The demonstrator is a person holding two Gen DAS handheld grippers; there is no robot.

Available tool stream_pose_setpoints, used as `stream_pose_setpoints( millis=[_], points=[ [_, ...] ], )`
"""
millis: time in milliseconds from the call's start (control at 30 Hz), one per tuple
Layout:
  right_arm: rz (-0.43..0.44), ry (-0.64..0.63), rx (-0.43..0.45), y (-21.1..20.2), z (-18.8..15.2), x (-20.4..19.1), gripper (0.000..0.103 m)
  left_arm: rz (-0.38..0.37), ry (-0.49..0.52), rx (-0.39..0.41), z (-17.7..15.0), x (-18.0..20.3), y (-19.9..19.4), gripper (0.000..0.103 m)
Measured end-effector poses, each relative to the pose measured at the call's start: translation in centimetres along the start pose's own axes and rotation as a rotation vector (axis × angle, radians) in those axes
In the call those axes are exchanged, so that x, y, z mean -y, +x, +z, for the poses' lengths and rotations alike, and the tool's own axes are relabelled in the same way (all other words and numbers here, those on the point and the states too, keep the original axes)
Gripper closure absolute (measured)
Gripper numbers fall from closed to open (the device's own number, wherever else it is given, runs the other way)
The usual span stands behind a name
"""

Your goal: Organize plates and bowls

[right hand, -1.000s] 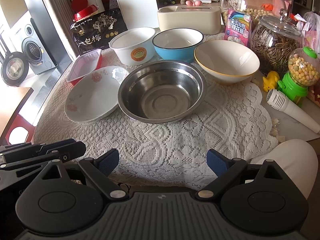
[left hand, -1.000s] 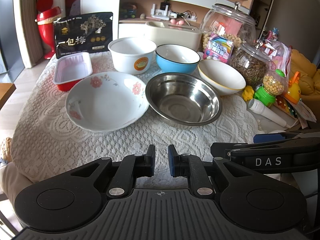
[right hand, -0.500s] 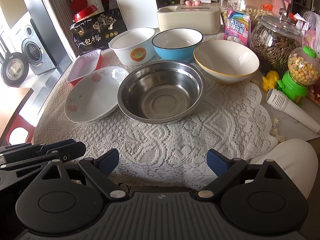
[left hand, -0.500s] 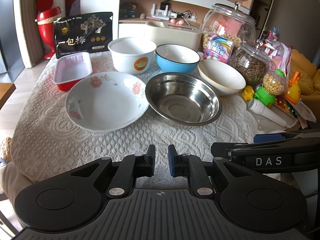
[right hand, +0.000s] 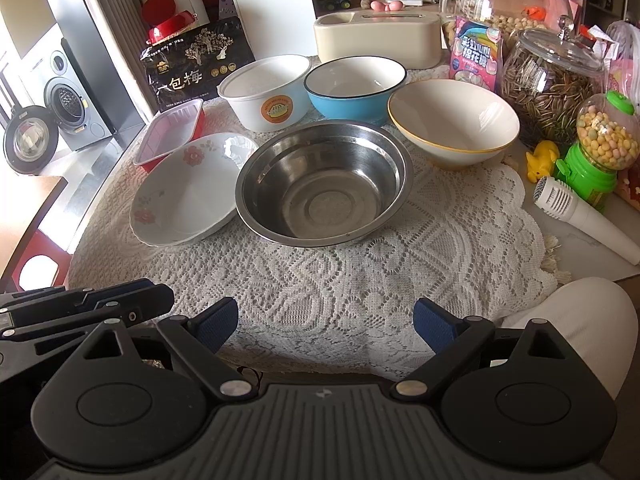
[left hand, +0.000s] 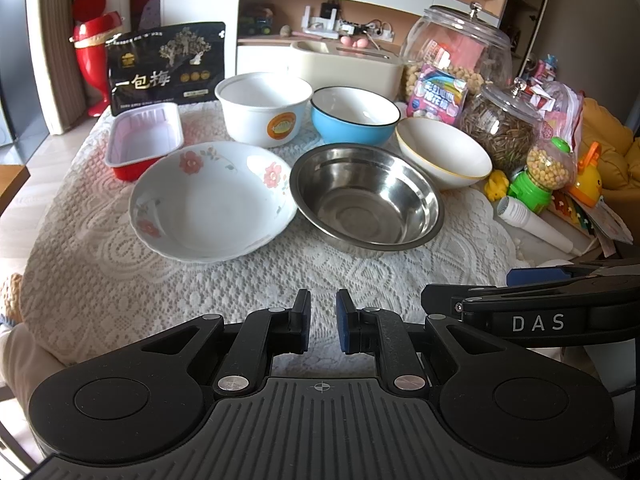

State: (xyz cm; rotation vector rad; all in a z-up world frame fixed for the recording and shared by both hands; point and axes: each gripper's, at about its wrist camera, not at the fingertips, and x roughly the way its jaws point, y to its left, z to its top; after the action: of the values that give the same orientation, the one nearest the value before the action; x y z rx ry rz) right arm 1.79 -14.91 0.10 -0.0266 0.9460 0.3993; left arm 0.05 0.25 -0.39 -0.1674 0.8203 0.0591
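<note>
Nothing had moved since the earlier frames: both tongs hung over the near edge of the lace-covered surface (right hand: 360, 264), every dish in place.

Left tongs (left hand: 322, 326): pads nearly together, a narrow slit between, nothing held. Right tongs (right hand: 326, 320): spread wide, empty.

Landmark: steel bowl (right hand: 324, 182), mid-cloth. Floral plate (left hand: 212, 200) lay just left of it, rims close or touching. Behind it stood the white tub (left hand: 264, 106) and blue bowl (left hand: 354, 114); the cream bowl (right hand: 454, 120) sat behind and to its right. Red tray (left hand: 144, 140) lay beyond the plate.

Judgement: no step begun. Nesting looked sensible, with the smaller bowls going into the steel bowl. Rims should be pinched squarely; the left tongs would need opening first. Glazed rims may slip.

Unclear: bowl undersides, the plate–steel rim contact, and the tub's contents under glare. Only light-clothed knees of the person showed.
</note>
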Motion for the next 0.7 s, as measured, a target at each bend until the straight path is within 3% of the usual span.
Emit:
stream_pose_setpoints(
  millis=[233,367,433,500,533,700],
  points=[
    [0.010,0.009,0.007,0.6,0.4,0.5,0.008,-0.035,-0.042,0.001,0.4,-0.5,1.4,0.086],
    [0.046,0.034,-0.010,2.0,0.8,1.4,0.008,-0.240,-0.125,0.058,1.5,-2.5,3.2,0.086],
    [0.058,0.056,-0.018,2.9,1.2,2.1,0.010,-0.317,-0.202,0.022,2.1,-3.7,4.5,0.086],
    [0.052,0.073,-0.006,3.6,1.7,2.8,0.011,-0.273,-0.228,-0.022,2.7,-4.1,5.4,0.086],
    [0.043,0.082,0.009,3.9,2.1,3.2,0.011,-0.217,-0.217,-0.032,3.3,-4.1,6.0,0.086],
    [-0.002,0.116,0.093,5.9,3.9,5.3,0.018,-0.174,-0.131,0.077,6.1,-5.3,6.8,0.086]
  ],
)
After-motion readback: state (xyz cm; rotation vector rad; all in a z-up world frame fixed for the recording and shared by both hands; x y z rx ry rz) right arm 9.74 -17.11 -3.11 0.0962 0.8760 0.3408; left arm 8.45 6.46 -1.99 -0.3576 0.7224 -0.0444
